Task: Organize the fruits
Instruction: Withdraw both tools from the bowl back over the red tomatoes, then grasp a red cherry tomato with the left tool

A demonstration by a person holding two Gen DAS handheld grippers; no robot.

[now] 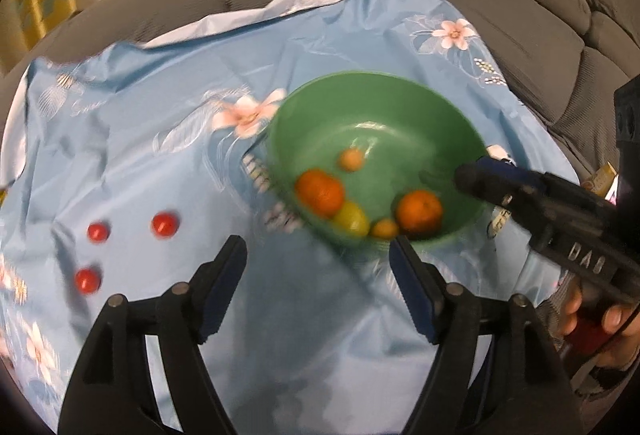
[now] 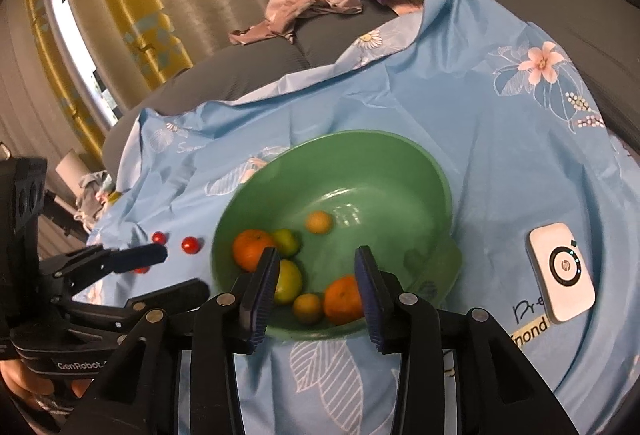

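Observation:
A green bowl (image 1: pixel 360 80) (image 2: pixel 362 136) sits on a blue floral cloth (image 1: pixel 168 171). In it lie two oranges (image 1: pixel 320 192) (image 2: pixel 251 249), a yellow-green fruit (image 1: pixel 352 220) (image 2: pixel 289 281) and small orange-yellow fruits (image 2: pixel 319 222). Three cherry tomatoes (image 1: pixel 164 224) (image 2: pixel 190 245) lie on the cloth left of the bowl. My left gripper (image 1: pixel 318 257) is open and empty, just in front of the bowl's near-left rim. Above the bowl's near rim, my right gripper (image 2: pixel 317 259) is open, its pads pressing on nothing.
A white pocket device (image 2: pixel 562 273) lies on the cloth right of the bowl. The cloth covers a grey sofa (image 1: pixel 520 47), with crumpled clothes (image 2: pixel 308 3) at the back. A hand (image 1: pixel 600 331) holds the right gripper.

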